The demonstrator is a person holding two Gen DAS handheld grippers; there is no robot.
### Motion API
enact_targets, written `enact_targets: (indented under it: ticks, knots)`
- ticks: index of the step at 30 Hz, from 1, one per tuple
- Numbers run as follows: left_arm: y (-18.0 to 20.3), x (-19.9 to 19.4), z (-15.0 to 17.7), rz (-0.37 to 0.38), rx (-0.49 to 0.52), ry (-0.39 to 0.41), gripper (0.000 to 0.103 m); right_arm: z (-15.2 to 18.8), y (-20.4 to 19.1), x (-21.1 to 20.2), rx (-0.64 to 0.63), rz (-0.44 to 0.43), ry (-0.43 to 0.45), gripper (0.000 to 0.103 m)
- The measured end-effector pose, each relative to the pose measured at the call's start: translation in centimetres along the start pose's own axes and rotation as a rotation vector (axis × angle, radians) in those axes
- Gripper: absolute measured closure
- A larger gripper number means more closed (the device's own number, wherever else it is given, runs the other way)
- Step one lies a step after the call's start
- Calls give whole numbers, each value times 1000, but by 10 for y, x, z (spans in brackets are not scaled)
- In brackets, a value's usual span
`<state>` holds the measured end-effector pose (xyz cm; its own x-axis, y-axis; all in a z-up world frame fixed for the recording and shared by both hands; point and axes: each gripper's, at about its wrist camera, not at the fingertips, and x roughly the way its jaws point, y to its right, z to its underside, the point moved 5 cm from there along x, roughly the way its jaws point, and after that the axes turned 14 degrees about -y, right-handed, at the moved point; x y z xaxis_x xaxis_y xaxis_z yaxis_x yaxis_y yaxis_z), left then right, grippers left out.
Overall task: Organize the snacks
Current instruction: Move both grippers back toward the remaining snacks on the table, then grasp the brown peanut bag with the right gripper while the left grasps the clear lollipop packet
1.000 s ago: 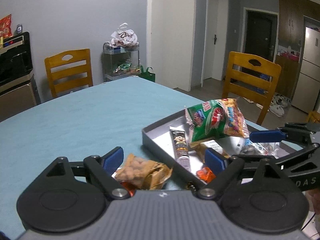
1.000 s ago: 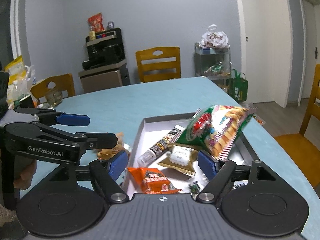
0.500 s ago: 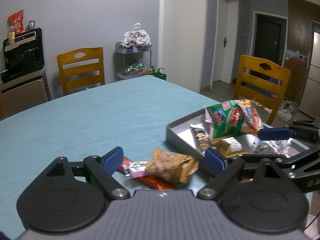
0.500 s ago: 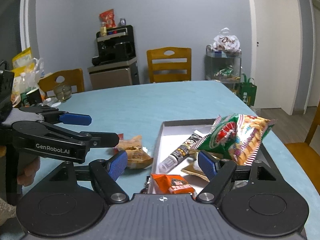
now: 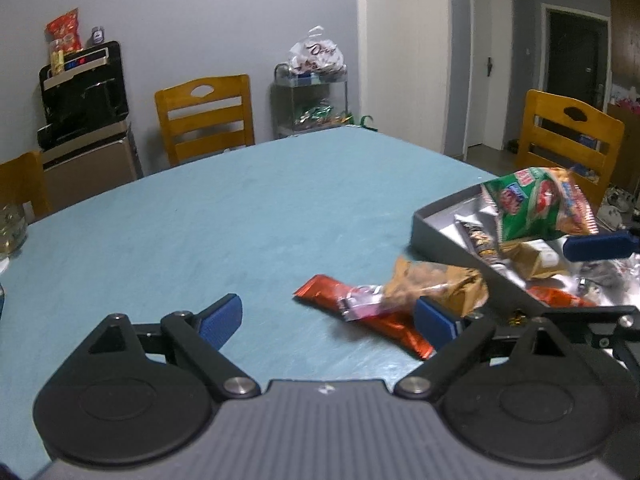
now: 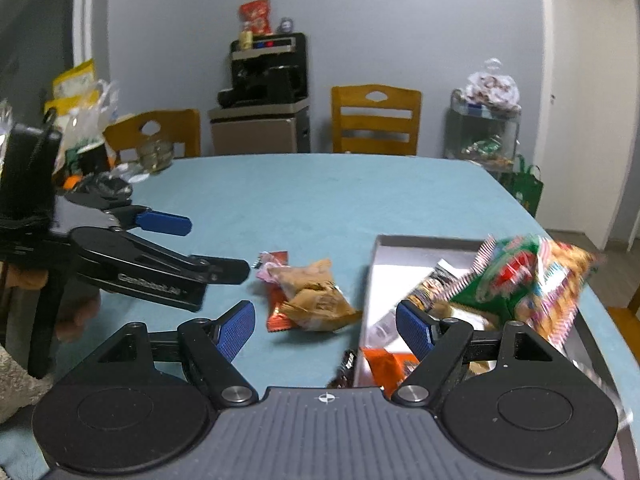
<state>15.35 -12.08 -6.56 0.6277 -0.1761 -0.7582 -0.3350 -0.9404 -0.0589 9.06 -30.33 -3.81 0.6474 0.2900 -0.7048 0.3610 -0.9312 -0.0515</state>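
The grey tray (image 5: 444, 236) sits on the blue counter (image 5: 224, 220), toward its right edge in the left wrist view. Inside the tray, a green and orange chip bag (image 5: 536, 204) leans upright at the far side, with a dark tube-shaped pack (image 5: 480, 240), a tan packet (image 5: 528, 258) and an orange wrapper (image 5: 556, 300) lying flat nearer the camera.

Just left of the tray, on the counter, lies a small heap of snacks: a brown peanut bag (image 5: 436, 284) almost touching the tray wall, a pink candy (image 5: 360, 300) against it, and a red bar (image 5: 372, 320) running under both. Near the tray's closest corner, a dark wrapper (image 6: 346, 368) shows only partly in the right wrist view.

The left claw (image 5: 328, 318) is released; its jaws have just been opening, with nothing pressed between them, and the red bar's end lies before its right finger. The right claw (image 6: 324, 326) is also released and grasps nothing, hanging over the tray's near left edge, with the peanut bag just beyond it. A hand (image 6: 76, 316) holds the left claw's handle, well left of the tray.
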Motion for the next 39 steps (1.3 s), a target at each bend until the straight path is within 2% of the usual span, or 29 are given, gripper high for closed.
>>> enact_targets:
  ticks: [6, 11, 18, 22, 23, 28, 35, 39]
  knots:
    - [-17, 9, 5, -8, -44, -13, 9, -22, -20, 21, -112, 25, -44, 25]
    - [-29, 16, 9, -12, -72, -25, 9, -31, -26, 48, -125, 37, -94, 28]
    - [-43, 25, 15, 20, -110, -47, 9, -36, -25, 80, -136, 70, -163, 37]
    - [-45, 30, 16, 33, -113, -62, 9, -35, -23, 90, -132, 66, -210, 47]
    - [-46, 32, 16, 34, -114, -66, 9, -36, -23, 91, -131, 73, -212, 56]
    - [-44, 33, 19, 34, -115, -70, 9, -37, -23, 91, -119, 66, -207, 66]
    - [-39, 36, 16, 51, -102, -71, 9, -39, -9, 70, -15, 9, -156, 67]
    - [-26, 32, 9, 63, -53, -20, 9, -39, -2, 49, 35, -22, -120, 67]
